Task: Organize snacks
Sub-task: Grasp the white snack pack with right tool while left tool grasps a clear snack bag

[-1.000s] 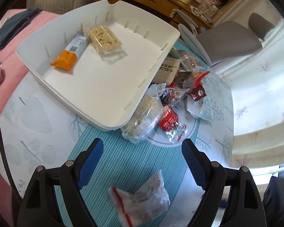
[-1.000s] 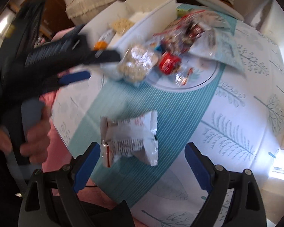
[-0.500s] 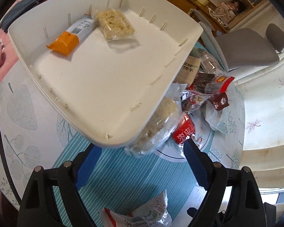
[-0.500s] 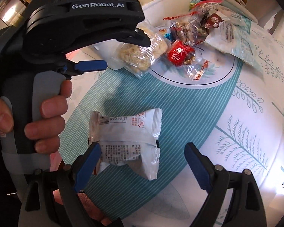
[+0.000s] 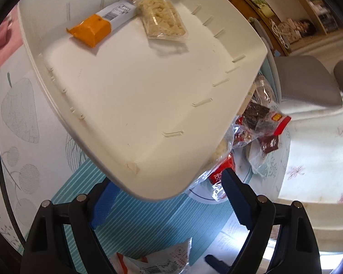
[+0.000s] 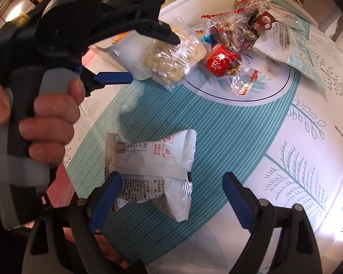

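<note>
- Left wrist: my left gripper (image 5: pixel 167 196) has closed in on the white tray (image 5: pixel 137 96) since a second ago; jaws spread, the near corner sitting between them. The tray holds an orange bar (image 5: pixel 96 28) and a rice cake (image 5: pixel 162 19); its rim hides most of the snack pile (image 5: pixel 256 132).
- Right wrist: my right gripper (image 6: pixel 171 196), also spread, is now lower over the white packet (image 6: pixel 151 171) on the tablecloth (image 6: pixel 251 137); whether it touches, I cannot tell. My left hand (image 6: pixel 45 118) is blurred.
</note>
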A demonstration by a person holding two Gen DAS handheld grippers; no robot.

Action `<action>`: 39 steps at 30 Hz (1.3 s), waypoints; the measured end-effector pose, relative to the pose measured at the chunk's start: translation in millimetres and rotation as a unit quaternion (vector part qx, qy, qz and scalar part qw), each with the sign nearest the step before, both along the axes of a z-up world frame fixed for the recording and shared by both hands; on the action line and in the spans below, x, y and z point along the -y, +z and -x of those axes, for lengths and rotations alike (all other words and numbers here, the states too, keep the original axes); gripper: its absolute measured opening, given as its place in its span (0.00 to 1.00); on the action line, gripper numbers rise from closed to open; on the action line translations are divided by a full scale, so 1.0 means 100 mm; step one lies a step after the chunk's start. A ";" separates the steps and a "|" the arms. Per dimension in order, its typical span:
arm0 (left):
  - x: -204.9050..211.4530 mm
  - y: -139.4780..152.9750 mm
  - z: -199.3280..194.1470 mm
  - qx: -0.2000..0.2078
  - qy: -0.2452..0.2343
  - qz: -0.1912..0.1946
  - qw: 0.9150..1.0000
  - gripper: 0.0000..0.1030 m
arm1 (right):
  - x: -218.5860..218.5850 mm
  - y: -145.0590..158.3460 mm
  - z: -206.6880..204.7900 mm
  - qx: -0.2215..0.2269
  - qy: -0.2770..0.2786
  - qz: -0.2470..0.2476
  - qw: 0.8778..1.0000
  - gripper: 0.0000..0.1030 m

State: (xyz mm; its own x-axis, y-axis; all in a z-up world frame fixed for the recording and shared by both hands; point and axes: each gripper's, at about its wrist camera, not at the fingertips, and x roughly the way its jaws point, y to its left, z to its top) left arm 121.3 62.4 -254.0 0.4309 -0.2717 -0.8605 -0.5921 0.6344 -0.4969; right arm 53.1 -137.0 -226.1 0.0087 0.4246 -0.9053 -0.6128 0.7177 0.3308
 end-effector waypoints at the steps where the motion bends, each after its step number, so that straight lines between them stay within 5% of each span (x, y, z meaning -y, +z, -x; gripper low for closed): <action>1: -0.03 -0.01 0.00 -0.002 0.006 0.009 1.000 0.84 | 0.01 -0.01 0.03 -0.002 0.004 -0.003 1.000 0.87; 10: -0.08 -0.19 -0.10 -0.040 0.059 0.078 0.994 0.79 | -0.07 -0.11 0.06 -0.001 0.020 -0.006 1.000 0.86; 17: -0.03 -0.22 -0.25 -0.042 0.079 0.114 0.989 0.62 | -0.14 -0.19 0.07 -0.031 0.028 -0.029 0.999 0.66; 21: -0.04 -0.25 -0.29 -0.041 0.087 0.125 0.987 0.60 | -0.16 -0.21 0.08 -0.040 0.028 -0.031 0.998 0.65; 32: -0.01 -0.22 -0.21 -0.052 0.068 0.110 0.990 0.55 | -0.09 -0.24 0.09 -0.059 0.013 -0.038 0.997 0.53; 39: 0.01 -0.18 -0.16 -0.065 0.052 0.099 0.992 0.42 | 0.00 -0.24 0.06 -0.068 -0.019 -0.043 0.997 0.48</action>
State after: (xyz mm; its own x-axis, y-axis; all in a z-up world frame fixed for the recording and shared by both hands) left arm 137.3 61.5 -272.2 0.3551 -0.4006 -0.8447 -0.7161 0.4642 -0.5212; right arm 46.6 -136.8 -250.6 -0.0945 0.5031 -0.8590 -0.5310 0.7044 0.4710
